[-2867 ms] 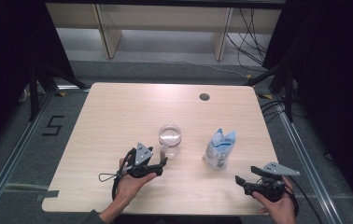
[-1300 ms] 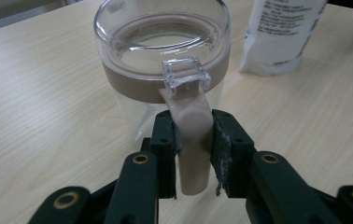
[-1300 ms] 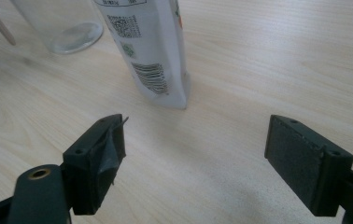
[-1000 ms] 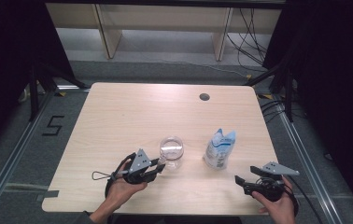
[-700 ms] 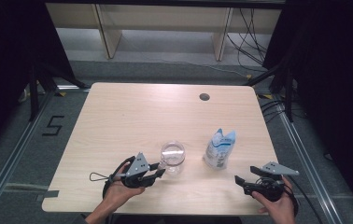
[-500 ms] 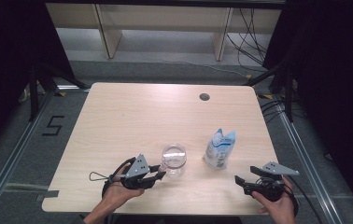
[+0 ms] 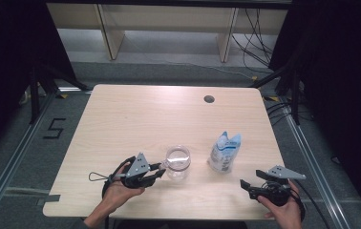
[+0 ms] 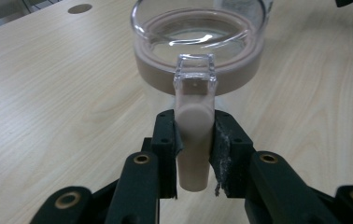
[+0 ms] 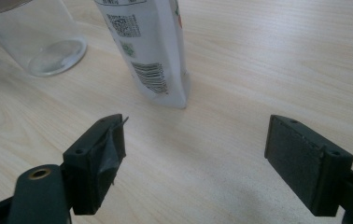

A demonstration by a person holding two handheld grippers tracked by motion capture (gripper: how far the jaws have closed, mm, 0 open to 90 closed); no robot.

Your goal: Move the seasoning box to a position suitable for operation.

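Your left gripper (image 7: 160, 169) is clamped on the beige handle (image 8: 193, 140) of the clear glass measuring cup with a beige rim band (image 7: 177, 161). In the left gripper view both black jaws press against the sides of that handle, which hangs down between them, with the cup's round mouth straight ahead at twelve o'clock. In the high view the cup stands on the light wooden table (image 7: 135, 114) near its front edge, at about six o'clock from the table's middle, and your left hand (image 7: 121, 188) comes in from seven o'clock.

The white and light-blue printed pouch (image 7: 225, 151) stands upright just beside the cup, at its three o'clock, the two apart. In the right gripper view the pouch (image 9: 149, 44) rises ahead at eleven o'clock, with the cup's glass base (image 9: 39, 39) further off at ten o'clock.

Your right gripper (image 7: 243, 184) hovers near the front right corner with its jaws spread wide and nothing between them, pointing at nine o'clock. A small dark round hole (image 7: 209, 99) sits in the tabletop at one o'clock.
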